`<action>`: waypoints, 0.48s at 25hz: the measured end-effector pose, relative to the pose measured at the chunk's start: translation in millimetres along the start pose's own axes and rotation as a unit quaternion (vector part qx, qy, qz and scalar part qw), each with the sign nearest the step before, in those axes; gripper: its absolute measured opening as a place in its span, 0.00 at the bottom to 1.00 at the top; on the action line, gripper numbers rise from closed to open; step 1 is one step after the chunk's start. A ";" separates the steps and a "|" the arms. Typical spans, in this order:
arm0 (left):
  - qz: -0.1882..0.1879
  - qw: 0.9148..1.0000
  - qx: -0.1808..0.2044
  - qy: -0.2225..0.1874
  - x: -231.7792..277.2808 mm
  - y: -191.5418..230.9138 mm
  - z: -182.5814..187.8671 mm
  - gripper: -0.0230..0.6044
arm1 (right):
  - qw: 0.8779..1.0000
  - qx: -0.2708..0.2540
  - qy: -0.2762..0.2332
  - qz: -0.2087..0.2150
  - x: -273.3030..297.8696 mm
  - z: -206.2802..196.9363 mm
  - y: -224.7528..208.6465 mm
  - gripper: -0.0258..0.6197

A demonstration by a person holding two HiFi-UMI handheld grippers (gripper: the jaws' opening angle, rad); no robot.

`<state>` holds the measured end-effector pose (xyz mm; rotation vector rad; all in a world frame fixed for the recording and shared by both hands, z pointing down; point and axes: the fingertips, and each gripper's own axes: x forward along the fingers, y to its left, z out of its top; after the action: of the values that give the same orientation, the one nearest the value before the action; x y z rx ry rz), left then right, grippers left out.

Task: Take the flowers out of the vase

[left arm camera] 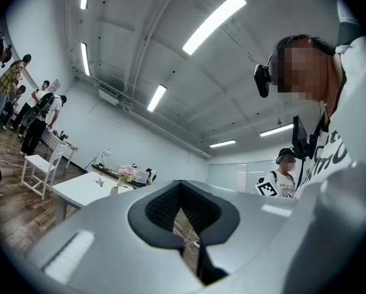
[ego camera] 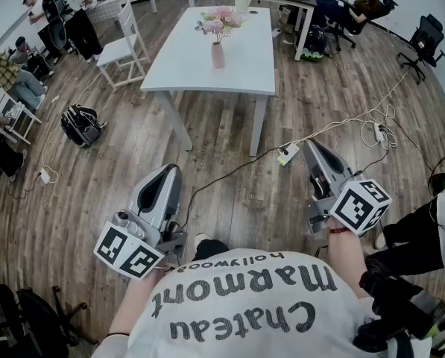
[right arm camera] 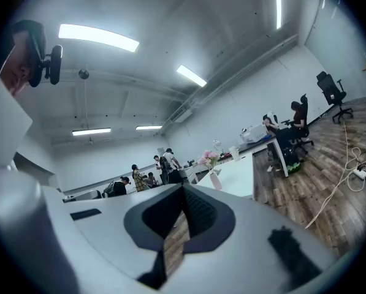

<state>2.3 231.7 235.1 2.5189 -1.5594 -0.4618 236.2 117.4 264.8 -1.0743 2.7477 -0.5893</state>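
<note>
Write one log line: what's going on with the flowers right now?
step: not begun | flowers: in vase on table | left gripper: shut, empty | right gripper: shut, empty | both: away from table

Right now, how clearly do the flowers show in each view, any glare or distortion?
Head view: flowers sharp and evenly lit, though the fisheye curves the floor. Left gripper view: flowers tiny, ceiling lights glare, corners black. Right gripper view: flowers small, slightly soft.
</note>
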 end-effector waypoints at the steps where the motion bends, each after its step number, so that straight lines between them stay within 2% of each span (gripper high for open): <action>1: 0.001 1.000 0.000 -0.001 -1.3 -0.5 0.7 0.04 | 1.000 -0.002 0.001 0.001 -0.7 0.0 1.6 0.06; 8: 0.000 1.000 0.008 -0.002 -3.5 -1.6 6.9 0.04 | 1.000 -0.002 0.000 0.017 2.8 0.4 12.2 0.06; 12: 0.001 1.000 0.007 0.018 -1.7 8.2 -1.6 0.04 | 0.999 0.028 -0.002 0.027 18.6 -11.4 8.7 0.06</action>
<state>-4.8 229.4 239.3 2.5215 -1.5581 -0.4054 214.1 114.2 272.0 -0.9851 2.7307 -0.6505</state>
